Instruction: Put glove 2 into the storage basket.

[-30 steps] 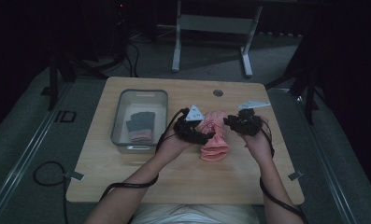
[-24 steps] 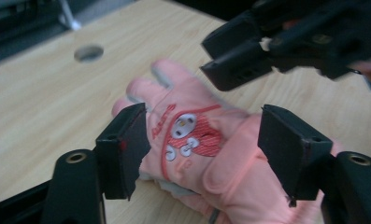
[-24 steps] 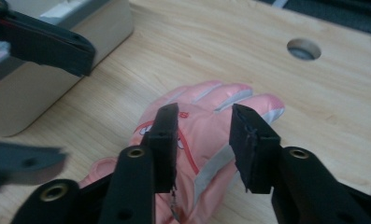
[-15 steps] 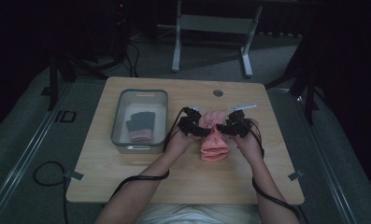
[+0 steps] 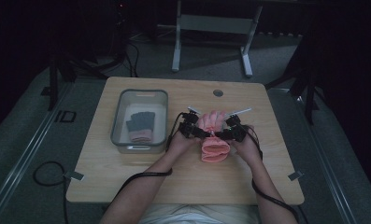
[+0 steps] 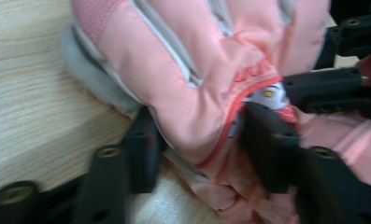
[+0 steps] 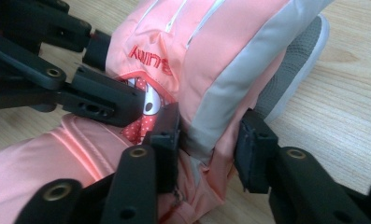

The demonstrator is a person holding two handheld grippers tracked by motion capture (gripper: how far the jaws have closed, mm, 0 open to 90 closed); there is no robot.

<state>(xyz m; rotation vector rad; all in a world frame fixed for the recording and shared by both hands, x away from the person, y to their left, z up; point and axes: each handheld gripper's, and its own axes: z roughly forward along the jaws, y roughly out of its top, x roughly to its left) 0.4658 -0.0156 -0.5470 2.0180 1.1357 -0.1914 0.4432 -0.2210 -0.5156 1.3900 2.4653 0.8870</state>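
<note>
A pink padded glove (image 5: 215,149) with grey trim lies mid-table on the wooden table (image 5: 174,182). My left gripper (image 5: 206,134) comes in from the left and my right gripper (image 5: 220,136) from the right, meeting over the glove's middle. In the left gripper view the left gripper (image 6: 204,140) is shut on a pink fold of the glove (image 6: 183,70) by a red seam. In the right gripper view the right gripper (image 7: 211,140) pinches the grey-striped edge of the glove (image 7: 211,56). The left gripper's fingers (image 7: 103,100) sit close beside it.
A grey bin (image 5: 139,92) stands left of the hands, holding dark gloves (image 5: 141,122). A round cable hole (image 5: 217,93) marks the table's far side. A metal stand (image 5: 211,23) is on the floor beyond. Cables trail off the near edge.
Both grippers have drawn inward toward each other and closed on the glove's middle. The glove's upper part now bunches up between them.
</note>
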